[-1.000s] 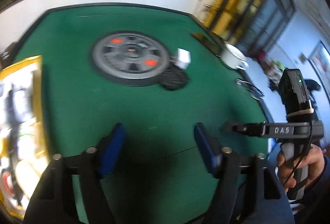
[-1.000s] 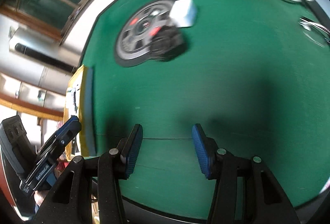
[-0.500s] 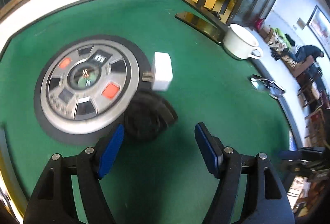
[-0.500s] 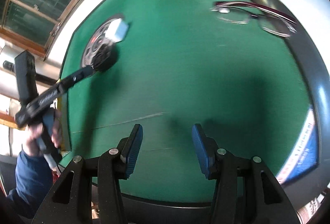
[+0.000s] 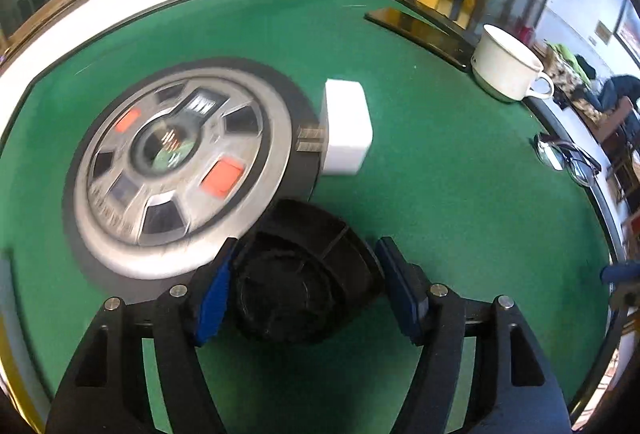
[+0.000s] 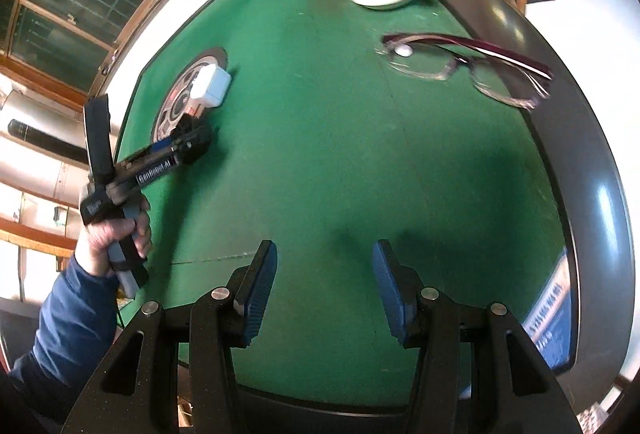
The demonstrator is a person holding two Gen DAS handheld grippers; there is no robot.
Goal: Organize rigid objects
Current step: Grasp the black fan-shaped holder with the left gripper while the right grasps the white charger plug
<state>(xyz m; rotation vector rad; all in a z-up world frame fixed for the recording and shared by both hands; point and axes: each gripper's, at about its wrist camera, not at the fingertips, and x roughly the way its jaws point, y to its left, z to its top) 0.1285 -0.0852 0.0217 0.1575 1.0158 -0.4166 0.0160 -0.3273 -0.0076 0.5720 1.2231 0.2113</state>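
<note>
- The left hand-held gripper (image 5: 304,290) straddled the black round object (image 5: 296,274) on the green bench (image 5: 460,214). Its jaws had just been closing around the object; whether the pads touched it could not be told.
- The right hand-held gripper (image 6: 324,286) stood partly open and empty, well apart from the glasses (image 6: 468,68).
- The white charger (image 5: 346,128) lay beside the dial (image 5: 180,174).

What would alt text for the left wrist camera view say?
The left gripper, jaws open, straddles a round black object on a green table. Beyond lie a silver dial panel, a white charger, a white cup and glasses.
</note>
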